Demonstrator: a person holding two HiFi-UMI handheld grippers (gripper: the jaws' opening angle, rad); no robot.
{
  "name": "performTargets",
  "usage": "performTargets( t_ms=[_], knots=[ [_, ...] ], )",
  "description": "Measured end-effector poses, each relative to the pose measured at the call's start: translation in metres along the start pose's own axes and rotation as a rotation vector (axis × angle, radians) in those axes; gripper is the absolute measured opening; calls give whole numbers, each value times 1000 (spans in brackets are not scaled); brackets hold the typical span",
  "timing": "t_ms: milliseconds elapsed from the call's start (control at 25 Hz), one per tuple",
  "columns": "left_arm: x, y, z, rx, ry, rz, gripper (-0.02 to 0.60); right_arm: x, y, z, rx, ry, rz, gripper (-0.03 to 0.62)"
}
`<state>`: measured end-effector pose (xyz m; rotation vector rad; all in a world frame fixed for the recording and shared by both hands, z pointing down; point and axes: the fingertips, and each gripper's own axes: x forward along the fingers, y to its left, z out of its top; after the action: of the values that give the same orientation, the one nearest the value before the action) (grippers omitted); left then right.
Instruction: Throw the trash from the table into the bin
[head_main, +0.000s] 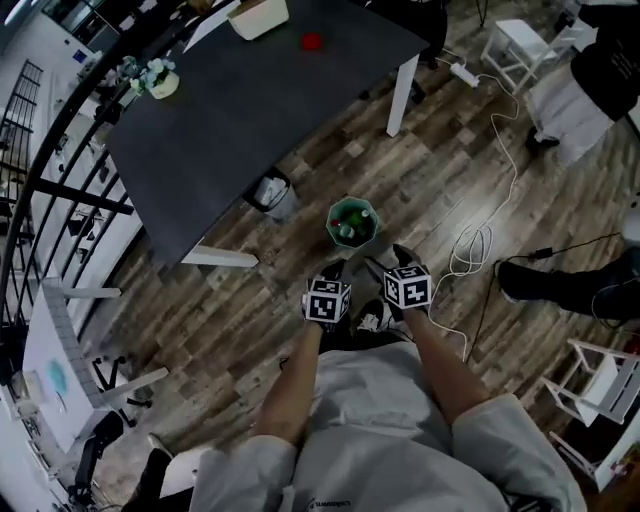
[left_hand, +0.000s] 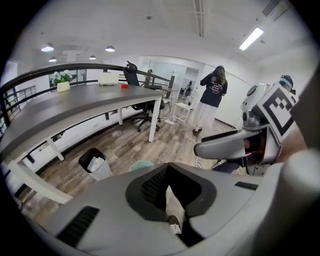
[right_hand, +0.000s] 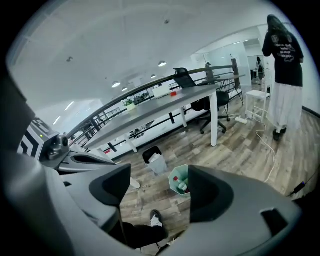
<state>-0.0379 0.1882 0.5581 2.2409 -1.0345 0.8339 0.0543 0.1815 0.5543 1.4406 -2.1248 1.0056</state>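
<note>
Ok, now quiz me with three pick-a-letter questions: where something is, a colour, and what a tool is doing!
1. Where is the green bin? A on a chair B on the floor near the table C on a shelf
2. The small thing on the table is: A red B blue C yellow
3. The right tool's jaws are: A shut on a bottle B apart, empty C shut on paper
Answers: 1 B, floorboards surround it; 2 A, plainly red; 3 B, the green bin shows through the gap.
</note>
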Motion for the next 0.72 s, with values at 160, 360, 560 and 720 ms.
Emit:
performTargets(
  t_ms=[160, 360, 560, 720],
  knots=[
    [-14, 5, 14, -23, -42, 66, 29, -7, 5, -4, 27, -16, -35, 350],
    [-24, 3, 14, -14, -67, 90, 29, -2, 13, 5, -27, -21, -10, 339],
    [-35, 0, 22, 31, -86, 76, 29, -7, 22, 13, 2, -77, 39, 301],
    [-31, -6, 20, 72, -86, 74, 29, -6, 19, 7, -1, -68, 43, 255]
  ],
)
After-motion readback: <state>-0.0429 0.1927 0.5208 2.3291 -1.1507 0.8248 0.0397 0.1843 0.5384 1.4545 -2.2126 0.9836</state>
